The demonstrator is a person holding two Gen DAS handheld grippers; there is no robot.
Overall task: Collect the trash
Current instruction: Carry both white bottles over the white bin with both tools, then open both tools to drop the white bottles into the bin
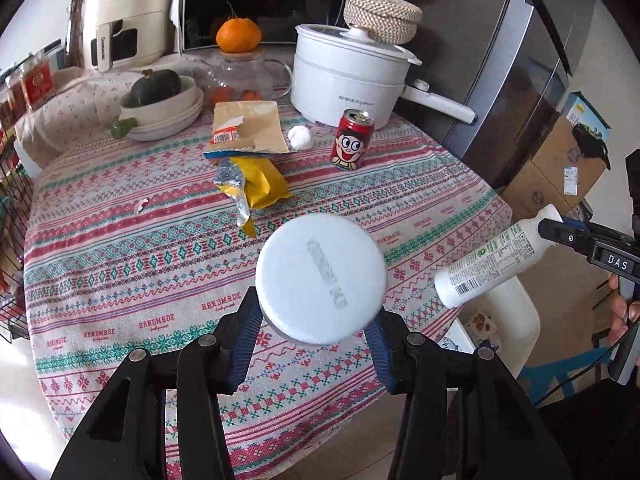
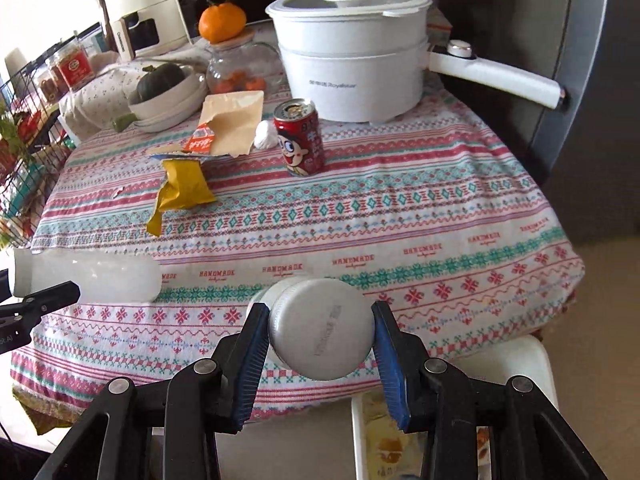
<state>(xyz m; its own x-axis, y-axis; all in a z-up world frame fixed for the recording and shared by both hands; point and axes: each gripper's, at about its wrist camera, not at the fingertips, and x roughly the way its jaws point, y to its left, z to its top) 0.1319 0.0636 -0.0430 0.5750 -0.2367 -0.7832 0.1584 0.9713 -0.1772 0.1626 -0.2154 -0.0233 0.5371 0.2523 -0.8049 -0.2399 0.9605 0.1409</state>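
My left gripper (image 1: 316,320) is shut on a white plastic bottle (image 1: 320,276), its base toward the camera, held above the table's near edge; the same bottle shows in the right wrist view (image 2: 92,280) at the left. My right gripper (image 2: 320,332) is shut on a second white bottle (image 2: 320,336), which shows with its label in the left wrist view (image 1: 488,260). On the tablecloth lie a red drink can (image 1: 352,140), a yellow wrapper (image 1: 256,184), a torn tan packet (image 1: 248,128), a crumpled white tissue (image 1: 300,138) and a small paper scrap (image 1: 141,204).
A white electric pot (image 1: 348,80), stacked bowls with a green squash (image 1: 160,100), a glass jar topped with an orange (image 1: 236,68) and an appliance (image 1: 124,16) stand at the back. A fridge (image 1: 520,60) and cardboard boxes (image 1: 560,168) are at right. A white chair (image 2: 452,412) is below the table edge.
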